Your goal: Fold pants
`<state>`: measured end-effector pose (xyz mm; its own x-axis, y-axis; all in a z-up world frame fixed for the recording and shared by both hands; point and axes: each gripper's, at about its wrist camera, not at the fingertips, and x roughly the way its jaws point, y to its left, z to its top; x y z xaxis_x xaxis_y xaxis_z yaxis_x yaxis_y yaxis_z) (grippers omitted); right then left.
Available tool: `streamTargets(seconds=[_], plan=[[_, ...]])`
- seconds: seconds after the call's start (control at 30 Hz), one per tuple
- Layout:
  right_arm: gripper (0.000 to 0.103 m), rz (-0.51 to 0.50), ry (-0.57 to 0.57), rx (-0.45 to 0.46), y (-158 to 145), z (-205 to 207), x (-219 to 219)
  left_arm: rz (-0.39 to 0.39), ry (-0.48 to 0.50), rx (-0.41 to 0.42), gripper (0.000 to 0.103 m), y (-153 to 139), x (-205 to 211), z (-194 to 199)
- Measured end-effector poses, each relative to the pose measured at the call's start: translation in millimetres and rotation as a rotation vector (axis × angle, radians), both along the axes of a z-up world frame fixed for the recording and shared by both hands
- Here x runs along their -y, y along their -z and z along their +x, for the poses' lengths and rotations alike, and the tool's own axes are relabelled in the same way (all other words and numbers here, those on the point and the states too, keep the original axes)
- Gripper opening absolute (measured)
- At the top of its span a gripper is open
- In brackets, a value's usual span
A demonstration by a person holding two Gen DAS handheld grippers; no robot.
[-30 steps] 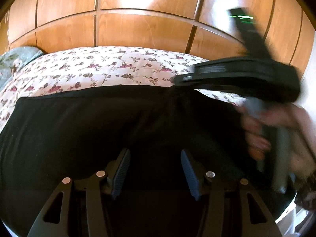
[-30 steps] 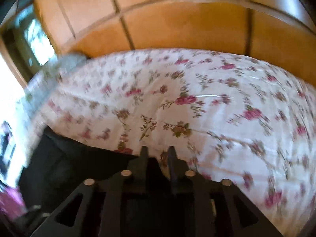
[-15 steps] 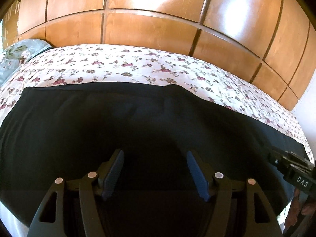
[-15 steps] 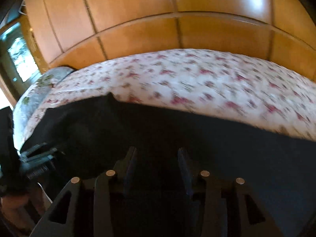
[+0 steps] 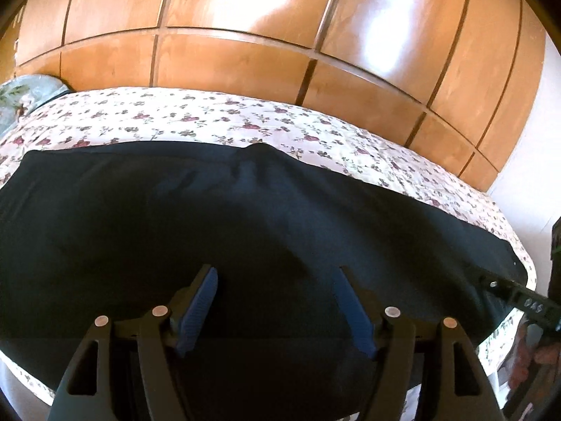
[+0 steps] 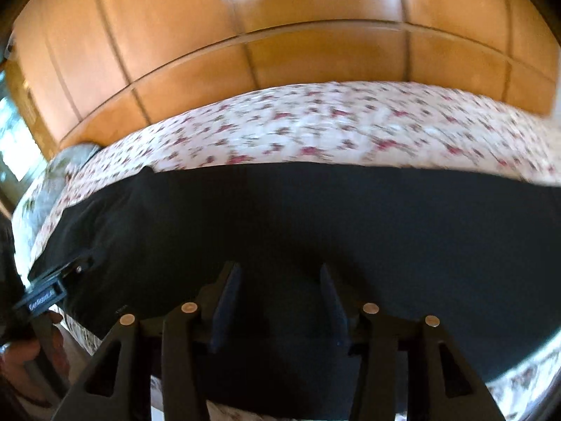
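Observation:
Black pants (image 5: 245, 217) lie flat along the near side of a bed with a floral sheet (image 5: 210, 119); they also fill the right wrist view (image 6: 315, 217). My left gripper (image 5: 277, 277) is open and empty, just above the pants near the bed's front edge. My right gripper (image 6: 280, 273) is open and empty over the pants. The right gripper shows at the far right of the left wrist view (image 5: 508, 293). The left gripper shows at the far left of the right wrist view (image 6: 59, 277).
A wooden wardrobe (image 5: 280, 35) stands behind the bed. A pale pillow (image 5: 24, 94) lies at the bed's left end. A white wall (image 5: 529, 161) is at the right. The floral sheet is bare beyond the pants.
The right gripper let go of the pants, opened, and swung back from over the far side to the near edge. The left gripper opened wider. The pants now lie flat.

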<state>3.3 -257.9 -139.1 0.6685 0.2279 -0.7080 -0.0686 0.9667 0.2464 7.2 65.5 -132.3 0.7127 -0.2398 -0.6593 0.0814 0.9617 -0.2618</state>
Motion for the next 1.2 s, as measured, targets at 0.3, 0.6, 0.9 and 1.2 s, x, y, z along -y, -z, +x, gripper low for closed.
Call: streamTargets(seconds=[0.3,0.6,0.9,1.2], plan=[[0.052,0.092,0.258,0.02,-1.5,-36.8,79.8,0.134,0.025,0.034,0.076,7.3,17.8,-3.6],[0.052,0.151,0.444,0.1,-5.2,-69.7,160.0,0.137,0.014,0.026,0.078,6.5,19.9,-3.4],[0.062,0.356,0.877,0.133,15.8,-97.3,285.9,0.128,0.004,0.02,0.078,4.1,18.6,-5.7],[0.057,0.478,0.798,0.173,33.2,-91.7,282.2,0.122,0.002,0.018,0.077,3.3,18.5,-7.3]])
